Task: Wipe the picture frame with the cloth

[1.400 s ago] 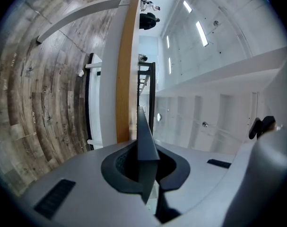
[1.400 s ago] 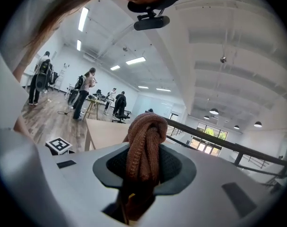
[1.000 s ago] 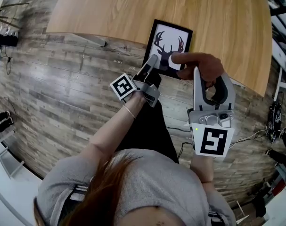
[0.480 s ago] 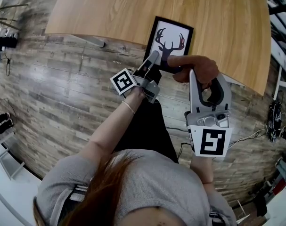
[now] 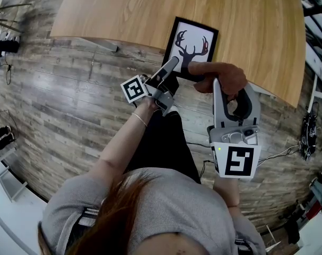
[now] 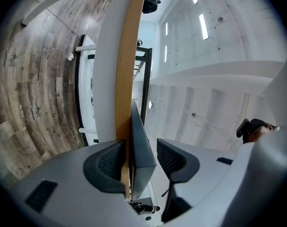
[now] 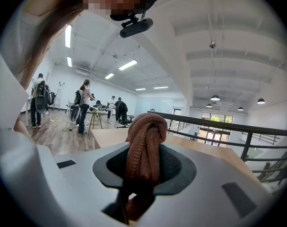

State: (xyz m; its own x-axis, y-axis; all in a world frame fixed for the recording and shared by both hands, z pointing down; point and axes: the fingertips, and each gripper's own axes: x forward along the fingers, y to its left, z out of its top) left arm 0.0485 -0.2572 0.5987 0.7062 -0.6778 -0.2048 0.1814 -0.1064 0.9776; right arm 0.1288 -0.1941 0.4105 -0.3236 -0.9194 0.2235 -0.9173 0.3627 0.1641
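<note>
While the picture frame [image 5: 191, 49] is laid flat right at the near edge of the wooden table [image 5: 123, 9], deer print facing up, its near left corner is straddled by the left gripper [image 5: 170, 67]. Those jaws have just been opening and are now spread wide. The frame's black edge and the table's edge are both seen between the pads [image 6: 174, 157], but nothing is being squeezed, and a clear gap is left on one side. Over on the right gripper [image 7: 144, 169], the jaws are clamped on a bunched-up brown knit cloth [image 7: 145, 136], which is poked out past the tips. In the head view that cloth is held over the frame's near edge, toward its right corner. Whether it's actually touching can't be told.
</note>
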